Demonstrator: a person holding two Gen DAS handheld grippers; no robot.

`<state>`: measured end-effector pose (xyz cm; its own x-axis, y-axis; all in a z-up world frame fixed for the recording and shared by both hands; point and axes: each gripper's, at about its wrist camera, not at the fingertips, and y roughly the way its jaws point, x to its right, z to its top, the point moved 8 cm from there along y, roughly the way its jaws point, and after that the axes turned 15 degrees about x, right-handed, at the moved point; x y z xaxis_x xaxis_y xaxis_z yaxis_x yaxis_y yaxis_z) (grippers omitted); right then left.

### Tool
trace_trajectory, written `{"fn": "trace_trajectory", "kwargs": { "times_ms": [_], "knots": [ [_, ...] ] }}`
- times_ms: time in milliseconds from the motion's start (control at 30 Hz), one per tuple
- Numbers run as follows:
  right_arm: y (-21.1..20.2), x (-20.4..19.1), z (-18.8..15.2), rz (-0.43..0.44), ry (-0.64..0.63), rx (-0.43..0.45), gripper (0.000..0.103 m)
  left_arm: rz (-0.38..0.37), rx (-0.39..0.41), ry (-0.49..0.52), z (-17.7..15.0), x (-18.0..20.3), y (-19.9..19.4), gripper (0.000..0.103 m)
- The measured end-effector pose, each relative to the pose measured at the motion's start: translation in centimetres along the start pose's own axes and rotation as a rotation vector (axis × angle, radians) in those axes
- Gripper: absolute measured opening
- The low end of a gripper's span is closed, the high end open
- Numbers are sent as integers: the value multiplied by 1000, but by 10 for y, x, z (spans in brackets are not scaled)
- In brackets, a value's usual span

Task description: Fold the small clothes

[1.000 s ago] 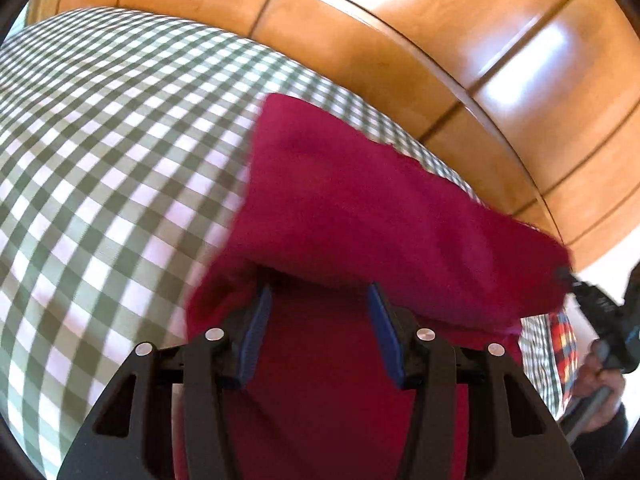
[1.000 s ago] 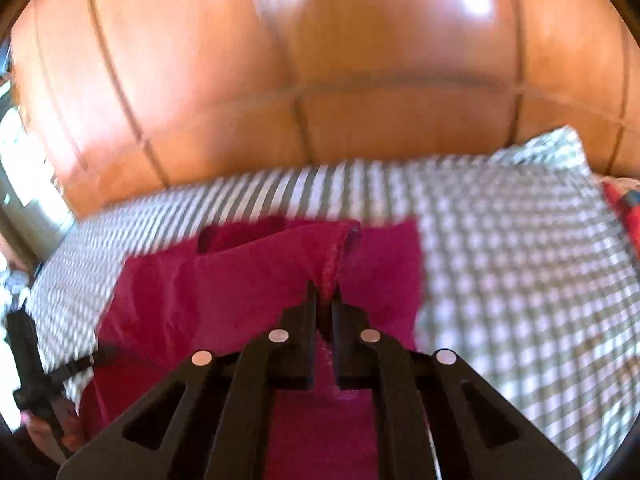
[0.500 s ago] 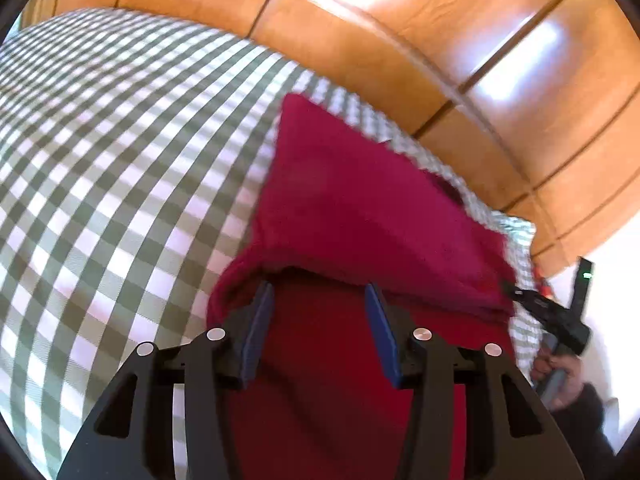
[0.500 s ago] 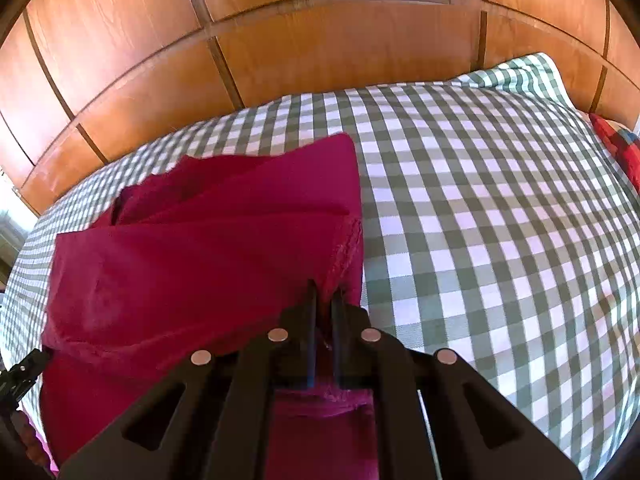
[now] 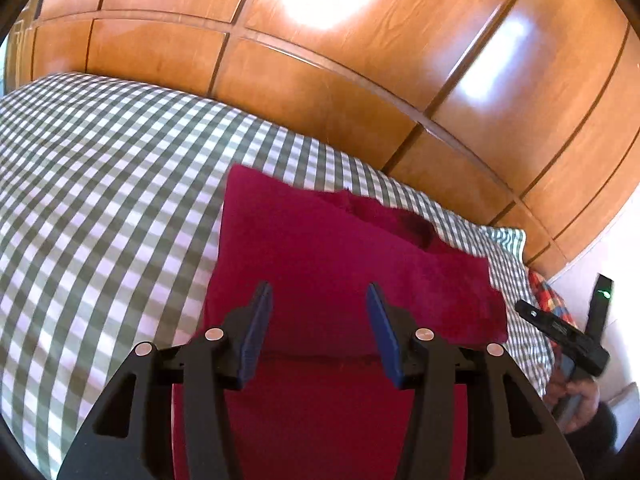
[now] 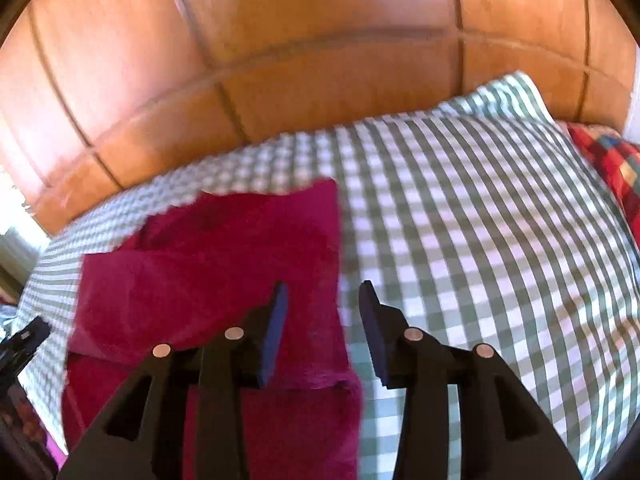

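In the left wrist view, the left gripper [image 5: 320, 312] stood wide open with nothing between its blue pads, poised over a folded crimson garment [image 5: 340, 264] that lay on the green-checked bedspread [image 5: 100, 200], its long axis running away from the camera toward the wooden headboard [image 5: 360, 80]. In the right wrist view, the right gripper [image 6: 322, 316] was likewise parted and empty above the garment's right edge, the cloth [image 6: 224, 264] stretching lengthwise toward the headboard, with a red plaid fabric [image 6: 608, 168] at the far right.
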<state>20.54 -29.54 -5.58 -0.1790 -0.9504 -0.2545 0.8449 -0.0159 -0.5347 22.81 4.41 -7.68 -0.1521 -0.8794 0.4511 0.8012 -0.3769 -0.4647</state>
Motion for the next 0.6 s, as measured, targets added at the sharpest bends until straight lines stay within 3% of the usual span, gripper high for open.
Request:
{"fn": "trace_trajectory", "kwargs": {
  "times_ms": [133, 267, 333, 433, 500, 600],
  "knots": [
    [11, -46, -16, 69, -93, -27, 42, 24, -22, -25, 1, -6, 21, 48],
    [47, -46, -63, -14, -178, -121, 48, 186, -115, -53, -25, -48, 53, 48],
    [46, -46, -73, 0, -220, -36, 48, 123, -107, -114, -25, -56, 49, 47],
    [46, -48, -74, -11, -237, -23, 49, 44, -53, -164, -4, -62, 35, 48],
    [47, -49, -74, -13, -242, -13, 49, 47, -20, -188, 15, -73, 36, 48],
    [47, -47, -72, -11, -238, -5, 50, 64, -26, -202, 32, -87, 53, 68]
  ]
}}
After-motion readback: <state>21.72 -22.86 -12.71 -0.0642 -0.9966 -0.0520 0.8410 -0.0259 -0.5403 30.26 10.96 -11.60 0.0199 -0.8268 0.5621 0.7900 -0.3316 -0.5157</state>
